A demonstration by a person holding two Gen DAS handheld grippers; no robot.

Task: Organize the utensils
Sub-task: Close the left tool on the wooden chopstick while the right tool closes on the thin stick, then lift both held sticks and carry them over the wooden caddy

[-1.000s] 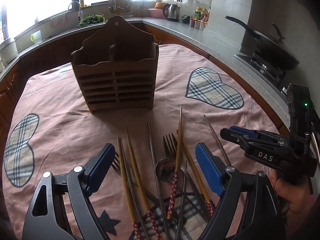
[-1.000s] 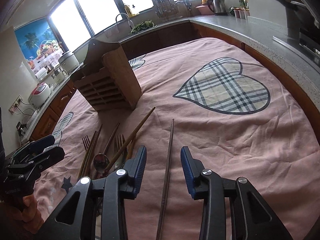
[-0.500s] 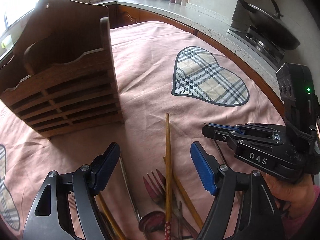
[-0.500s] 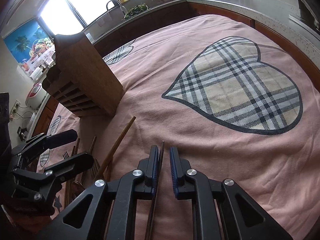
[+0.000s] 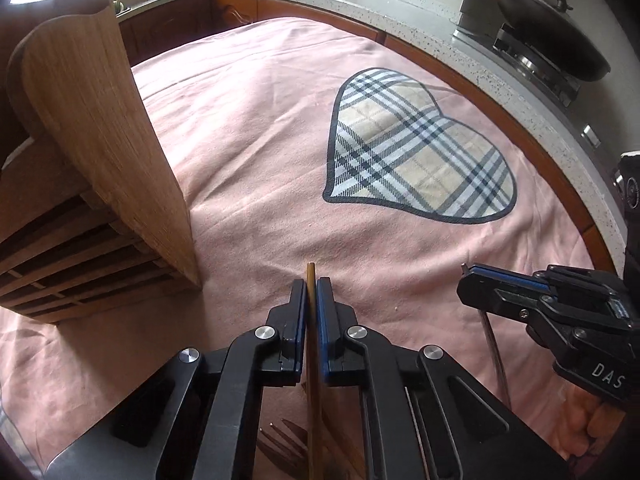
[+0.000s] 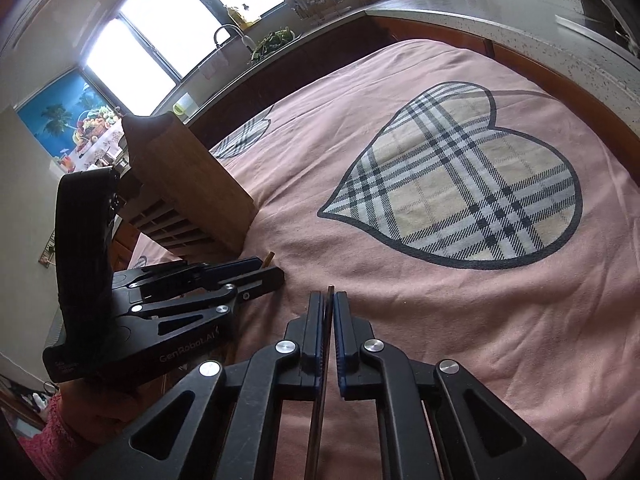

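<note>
Left gripper (image 5: 311, 294) clenched on a wooden chopstick (image 5: 310, 280); right gripper (image 6: 329, 308) clenched on a darker chopstick (image 6: 329, 300), both gripped near their far tips. Judged light, stiff, slippery. Wooden holder (image 5: 100, 120) stands far left on the pink cloth (image 5: 260, 120).

holder (image 5: 100, 152): left part cut off | fork (image 5: 284, 446): mostly hidden | chopstick (image 5: 313, 400): lower end cut off

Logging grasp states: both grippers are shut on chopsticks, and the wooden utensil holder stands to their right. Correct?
Not quite. The wooden utensil holder stands to their left, as the left wrist view shows. The left gripper is shut on a bamboo chopstick and the right gripper on a dark chopstick.
</note>
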